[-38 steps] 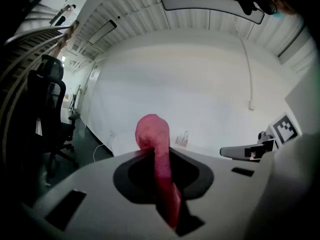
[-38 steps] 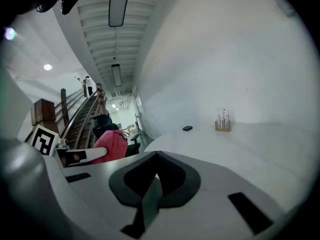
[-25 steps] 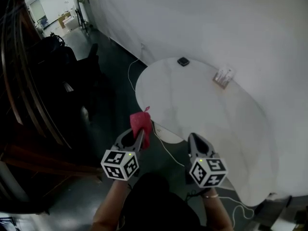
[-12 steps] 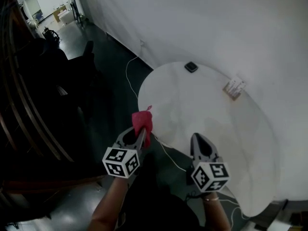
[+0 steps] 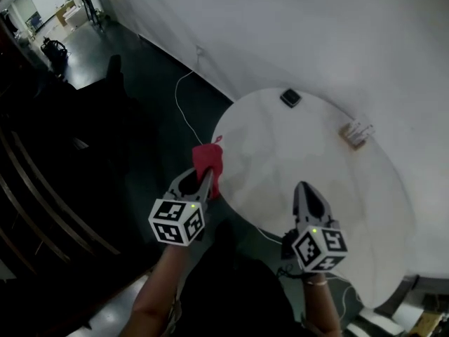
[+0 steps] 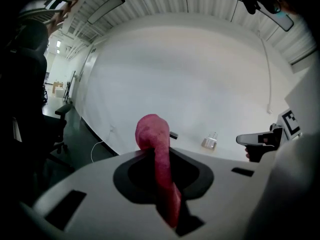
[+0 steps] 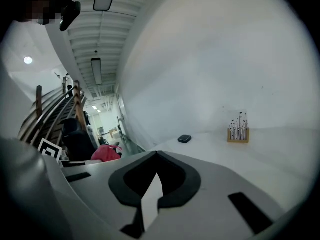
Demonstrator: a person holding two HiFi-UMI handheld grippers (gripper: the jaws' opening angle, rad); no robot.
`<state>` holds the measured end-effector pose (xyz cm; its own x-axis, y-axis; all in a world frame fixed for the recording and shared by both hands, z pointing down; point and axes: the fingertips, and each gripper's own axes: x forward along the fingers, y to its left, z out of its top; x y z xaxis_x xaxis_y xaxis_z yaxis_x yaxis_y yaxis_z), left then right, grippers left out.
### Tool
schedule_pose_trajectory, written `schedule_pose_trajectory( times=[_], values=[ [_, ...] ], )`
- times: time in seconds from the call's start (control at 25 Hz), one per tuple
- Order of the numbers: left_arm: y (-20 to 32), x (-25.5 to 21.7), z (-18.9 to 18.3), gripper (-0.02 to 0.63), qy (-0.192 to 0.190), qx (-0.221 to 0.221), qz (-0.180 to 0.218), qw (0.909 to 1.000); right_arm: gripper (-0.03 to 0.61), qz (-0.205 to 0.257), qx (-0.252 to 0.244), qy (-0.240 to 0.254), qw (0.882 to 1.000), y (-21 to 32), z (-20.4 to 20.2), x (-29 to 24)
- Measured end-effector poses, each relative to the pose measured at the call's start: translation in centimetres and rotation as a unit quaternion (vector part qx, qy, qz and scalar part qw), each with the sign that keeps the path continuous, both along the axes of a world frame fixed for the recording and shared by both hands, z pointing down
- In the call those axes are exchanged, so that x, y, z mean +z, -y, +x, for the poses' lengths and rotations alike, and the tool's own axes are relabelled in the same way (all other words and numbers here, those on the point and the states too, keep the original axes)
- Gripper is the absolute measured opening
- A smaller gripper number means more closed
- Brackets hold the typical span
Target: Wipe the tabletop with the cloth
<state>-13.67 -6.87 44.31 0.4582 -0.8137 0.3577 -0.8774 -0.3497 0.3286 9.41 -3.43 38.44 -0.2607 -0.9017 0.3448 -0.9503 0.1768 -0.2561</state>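
Cloth (image 5: 208, 161) and tabletop (image 5: 309, 160) are not yet touching, and the next move depends on that gap. The red bundle sits at the tip of the left gripper (image 5: 205, 180), just beside the table's near-left rim. Most of the white surface stretches away ahead and to the right of it. How high the cloth hangs above the surface cannot be told from the head view. The left gripper's jaws are clamped on the cloth. In the left gripper view it is pinched into a narrow vertical fold that runs lengthwise along the jaws. A rounded wad pokes out past the tips, and a thinner tail trails back toward the camera. It looks soft, thick and loosely bunched, pinkish red, with no flat face opened out. As I judge it, only the protruding wad would meet the table unless the gripper tips downward. The right gripper (image 5: 306, 192) points out over the near edge of the table, well apart from the cloth. Its jaws are closed tip to tip with nothing between them, so the wiping falls to the left hand. A small dark object (image 5: 290, 97) lies near the far rim, and a wooden holder (image 5: 357, 134) stands farther right by the wall. Both are well clear of the near-left area where a first stroke would likely land.
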Motion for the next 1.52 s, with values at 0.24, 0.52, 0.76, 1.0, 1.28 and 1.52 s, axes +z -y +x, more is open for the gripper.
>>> schedule_pose_trajectory(
  times=[0.24, 0.52, 0.76, 1.0, 1.28, 1.52],
  values=[
    [3.0, 0.7, 0.4, 0.058, -0.004, 0.026, -0.010, 0.9996, 0.002, -0.014, 0.028, -0.013, 0.999, 1.2, 0.8, 0.3],
    [2.1, 1.4, 8.9, 0.058, -0.022, 0.148, -0.054, 0.9873, 0.002, -0.022, 0.063, -0.008, 0.998, 0.8, 3.3, 1.0],
    [-2.2, 3.4, 19.0, 0.057, -0.042, 0.290, -0.126, 0.9478, 0.002, -0.042, 0.113, 0.007, 0.993, -1.0, 7.1, 2.0],
    [-8.6, 6.2, 26.0, 0.057, -0.039, 0.381, -0.213, 0.8990, 0.002, -0.057, 0.175, 0.025, 0.983, -3.7, 11.3, 2.9],
    [-11.1, 9.8, 23.5, 0.057, 0.079, 0.373, -0.239, 0.8933, 0.002, -0.066, 0.168, 0.033, 0.983, -3.7, 11.6, 3.8],
    [-8.1, 10.6, 16.1, 0.057, 0.131, 0.289, -0.217, 0.9231, 0.002, -0.067, 0.114, 0.033, 0.991, -1.4, 8.9, 4.1]
  ],
)
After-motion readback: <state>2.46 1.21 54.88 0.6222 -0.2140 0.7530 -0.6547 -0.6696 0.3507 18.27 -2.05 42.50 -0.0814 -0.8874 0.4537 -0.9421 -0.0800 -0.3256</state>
